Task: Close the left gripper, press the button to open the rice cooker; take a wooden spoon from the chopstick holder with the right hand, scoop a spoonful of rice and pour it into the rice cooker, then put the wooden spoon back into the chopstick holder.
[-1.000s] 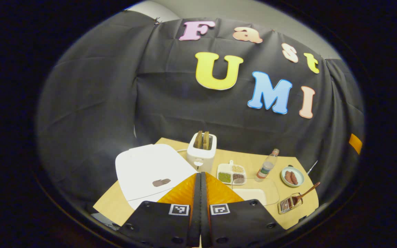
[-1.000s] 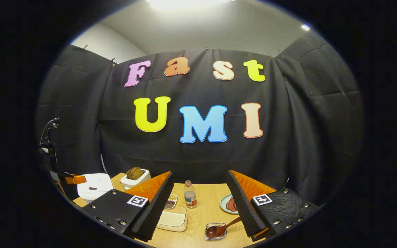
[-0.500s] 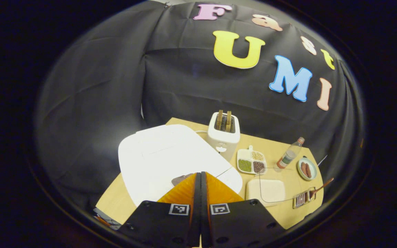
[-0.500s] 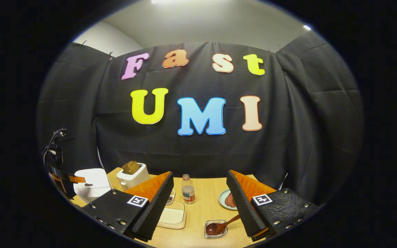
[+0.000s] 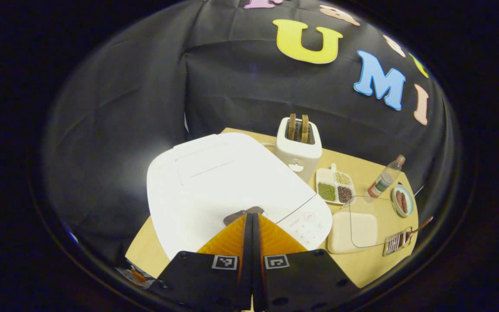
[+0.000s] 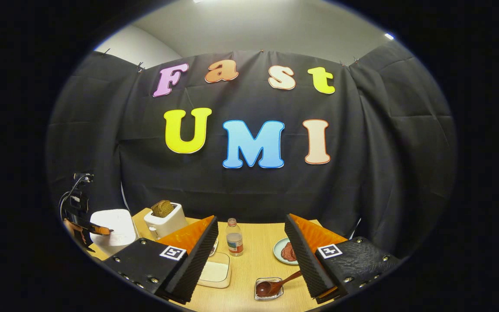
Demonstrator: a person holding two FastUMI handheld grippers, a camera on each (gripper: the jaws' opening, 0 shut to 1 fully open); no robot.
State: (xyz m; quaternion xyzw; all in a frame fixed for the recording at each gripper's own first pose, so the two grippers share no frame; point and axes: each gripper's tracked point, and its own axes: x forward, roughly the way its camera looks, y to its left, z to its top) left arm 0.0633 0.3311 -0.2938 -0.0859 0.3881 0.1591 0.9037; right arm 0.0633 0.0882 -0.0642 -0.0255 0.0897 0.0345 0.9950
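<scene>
Left tool (image 5: 252,216), fingers pressed together with nothing between them, points its tips at the dark button (image 5: 237,215) on the closed white rice cooker (image 5: 219,182); whether they touch it I cannot tell. Right tool (image 6: 251,242) hangs with fingers spread wide above the table (image 6: 249,268). Beside the cooker lies the flat rice container (image 5: 353,225), lid closed. At the table's near right edge, the wooden spoon (image 6: 275,285) rests in the chopstick holder (image 6: 268,289).

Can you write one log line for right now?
left gripper: shut, at cooker button | right gripper: open | spoon: in holder
</scene>
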